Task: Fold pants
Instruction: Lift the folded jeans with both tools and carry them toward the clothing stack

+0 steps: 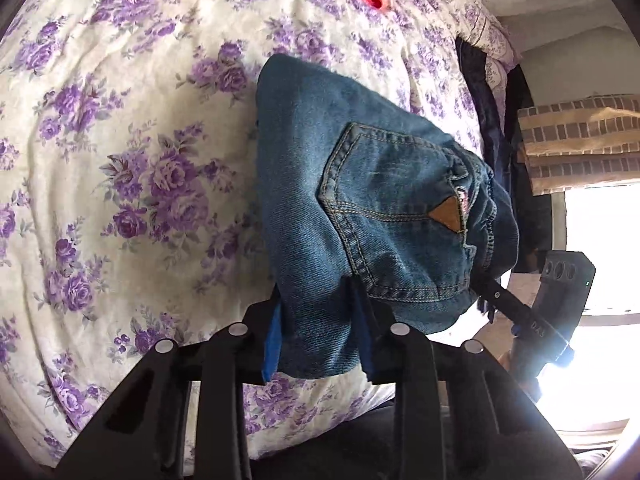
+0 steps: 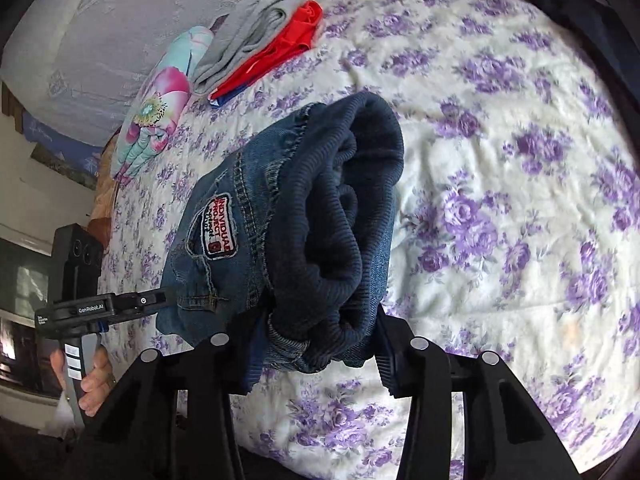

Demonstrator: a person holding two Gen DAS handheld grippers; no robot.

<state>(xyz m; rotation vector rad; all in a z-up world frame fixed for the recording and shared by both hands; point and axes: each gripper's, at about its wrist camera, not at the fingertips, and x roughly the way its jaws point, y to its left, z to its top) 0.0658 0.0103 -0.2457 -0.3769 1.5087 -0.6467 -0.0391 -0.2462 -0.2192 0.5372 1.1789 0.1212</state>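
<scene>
Both hands are working together here: the left hand-held gripper (image 1: 320, 336) is clamping the lower edge of the folded jeans (image 1: 360, 216), its blue pads pressed on either side of the denim at the bottom centre of the left wrist view. The right hand-held gripper (image 2: 320, 344) is pinching the ribbed navy waistband end of the same bundle. The jeans are sitting in the middle of both frames, seemingly lifted just off the floral bedspread (image 1: 120, 160) (hard to be sure through the fisheye). A grey garment (image 2: 248, 28) and a red garment (image 2: 288, 48) are lying stacked toward the upper left of the right wrist view, beside a flowered pillow (image 2: 160, 108).
</scene>
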